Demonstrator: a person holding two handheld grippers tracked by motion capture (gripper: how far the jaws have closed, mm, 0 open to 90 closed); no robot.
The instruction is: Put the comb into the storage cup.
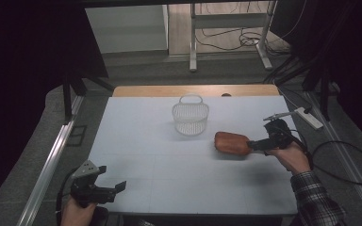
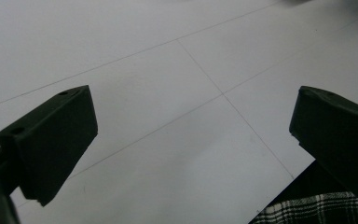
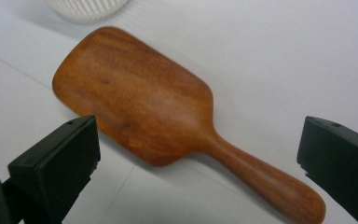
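A brown wooden paddle brush [image 1: 232,142] lies flat on the white table [image 1: 160,169], back side up, its handle pointing right. In the right gripper view the paddle brush [image 3: 140,105] sits between the wide-apart jaws, handle toward the lower right. My right gripper [image 1: 258,143] is open, hovering at the handle end without touching it. A white wire basket [image 1: 190,115] with a handle stands upright behind the brush; its basket rim [image 3: 86,7] shows at the top. My left gripper [image 1: 118,187] rests open near the table's front left corner, over bare table [image 2: 177,116].
A white power strip [image 1: 307,117] lies off the table's right edge, with cables trailing on the floor. A metal rail [image 1: 52,160] runs along the left side. Desk legs [image 1: 193,37] stand beyond the table's far wooden edge [image 1: 193,90].
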